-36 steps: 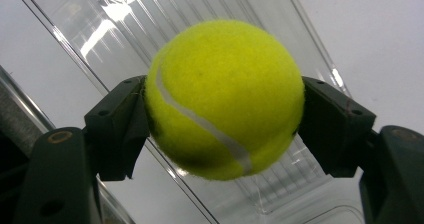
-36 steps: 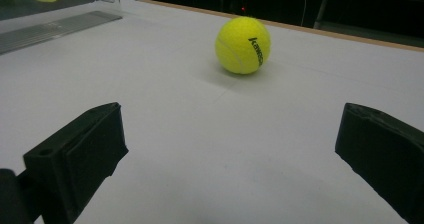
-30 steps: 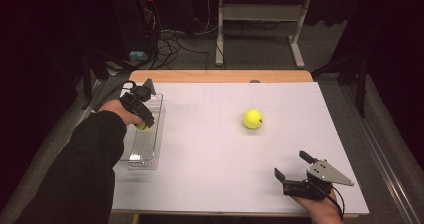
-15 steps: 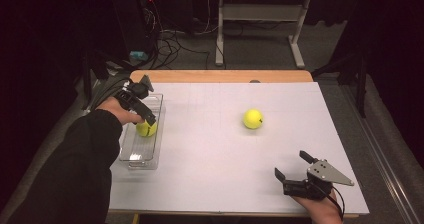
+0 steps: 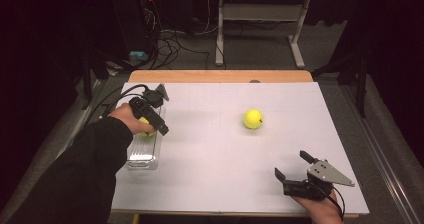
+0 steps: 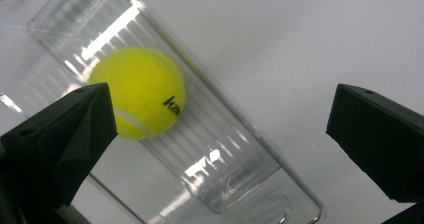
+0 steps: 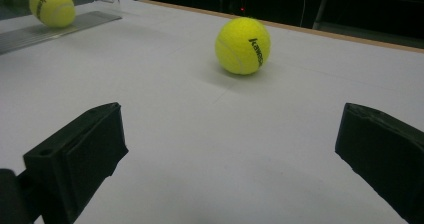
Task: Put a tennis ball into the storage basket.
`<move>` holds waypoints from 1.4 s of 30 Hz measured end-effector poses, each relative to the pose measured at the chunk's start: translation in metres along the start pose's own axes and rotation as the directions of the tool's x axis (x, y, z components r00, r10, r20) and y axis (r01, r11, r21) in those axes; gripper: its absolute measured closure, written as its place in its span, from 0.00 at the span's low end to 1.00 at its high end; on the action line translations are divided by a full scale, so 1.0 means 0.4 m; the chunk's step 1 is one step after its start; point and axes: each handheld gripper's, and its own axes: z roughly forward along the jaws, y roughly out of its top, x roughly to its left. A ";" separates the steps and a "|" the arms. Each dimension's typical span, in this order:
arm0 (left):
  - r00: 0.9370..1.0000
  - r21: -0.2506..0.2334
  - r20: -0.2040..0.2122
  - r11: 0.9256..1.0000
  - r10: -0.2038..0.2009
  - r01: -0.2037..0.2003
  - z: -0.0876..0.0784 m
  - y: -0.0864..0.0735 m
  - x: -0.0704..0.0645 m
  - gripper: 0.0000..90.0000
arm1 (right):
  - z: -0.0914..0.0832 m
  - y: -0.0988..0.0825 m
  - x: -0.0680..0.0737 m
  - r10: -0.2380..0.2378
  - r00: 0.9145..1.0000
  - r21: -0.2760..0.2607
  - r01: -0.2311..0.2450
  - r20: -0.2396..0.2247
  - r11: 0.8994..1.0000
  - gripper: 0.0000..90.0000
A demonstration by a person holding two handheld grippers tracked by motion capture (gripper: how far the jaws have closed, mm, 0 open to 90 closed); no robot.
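Observation:
A yellow tennis ball lies inside a clear ribbed plastic container at the table's left side. My left gripper hangs just above it, open, and its jaws stand wide apart with nothing between them. A second yellow tennis ball rests alone on the white tabletop, right of centre. My right gripper sits low near the front right edge, open and empty. It faces that ball from a distance. The container's ball shows far off to its left.
The white table has a wooden strip along its far edge. The container lies lengthwise along the left edge. Behind the table are dark floor, cables and a metal desk frame.
My left gripper has risen a little and shifted right, away from the ball, which now lies loose in the container. The right gripper and the other ball have not moved.

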 end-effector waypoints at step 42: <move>0.954 -0.023 0.060 0.955 0.295 -0.294 0.076 0.049 -0.342 0.01 | 0.001 0.005 0.004 0.007 1.000 -0.008 -0.007 0.009 1.000 0.00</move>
